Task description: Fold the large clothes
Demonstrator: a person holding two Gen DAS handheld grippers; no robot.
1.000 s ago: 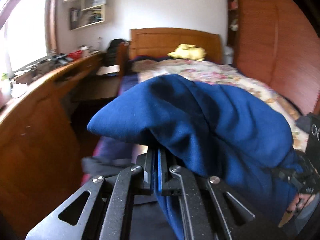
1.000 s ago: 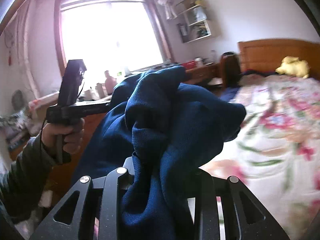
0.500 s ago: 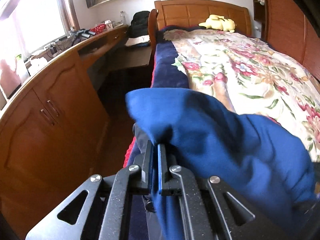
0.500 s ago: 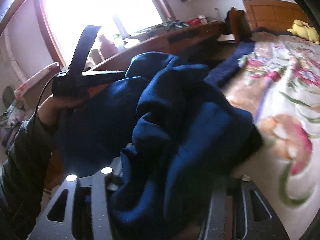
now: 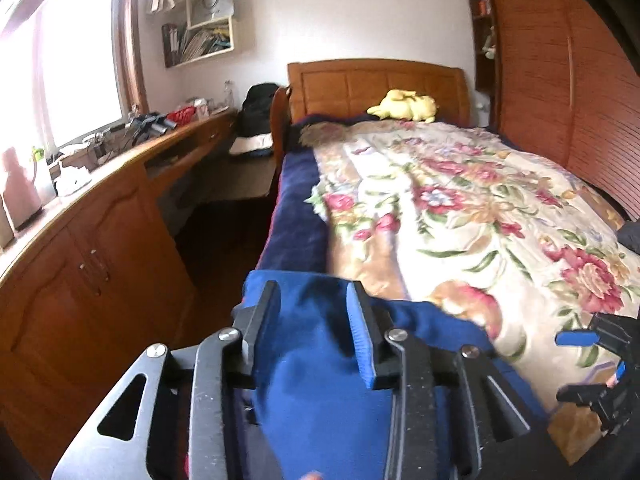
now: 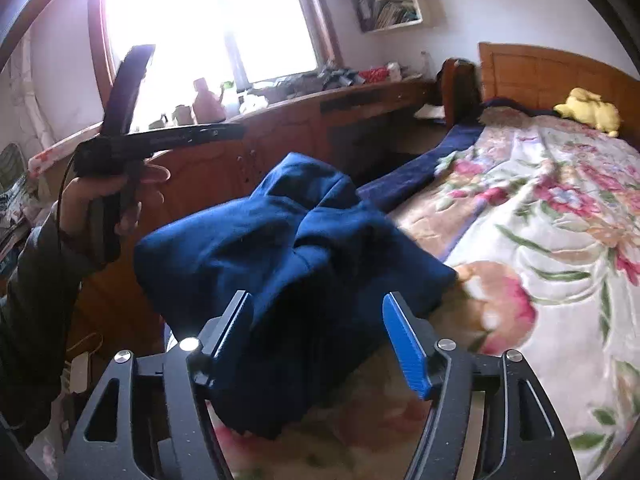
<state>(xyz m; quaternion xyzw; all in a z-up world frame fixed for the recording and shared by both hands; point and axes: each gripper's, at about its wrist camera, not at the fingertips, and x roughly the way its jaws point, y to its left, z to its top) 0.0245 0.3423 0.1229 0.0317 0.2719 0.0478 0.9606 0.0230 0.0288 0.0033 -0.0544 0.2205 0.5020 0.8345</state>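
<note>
- Both claws, clamped on the blue garment [image 6: 296,264] half a second ago, are now letting go.
- The garment is lying bunched on the floral bed's [image 5: 480,208] near left corner.
- The left claw [image 5: 312,300] and right claw [image 6: 316,312] are gaping wide around it.

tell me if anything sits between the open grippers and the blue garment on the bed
Nothing visible does. The blue garment lies bunched on the floral blanket directly ahead of the right gripper, and the left gripper hovers right over it.
</note>
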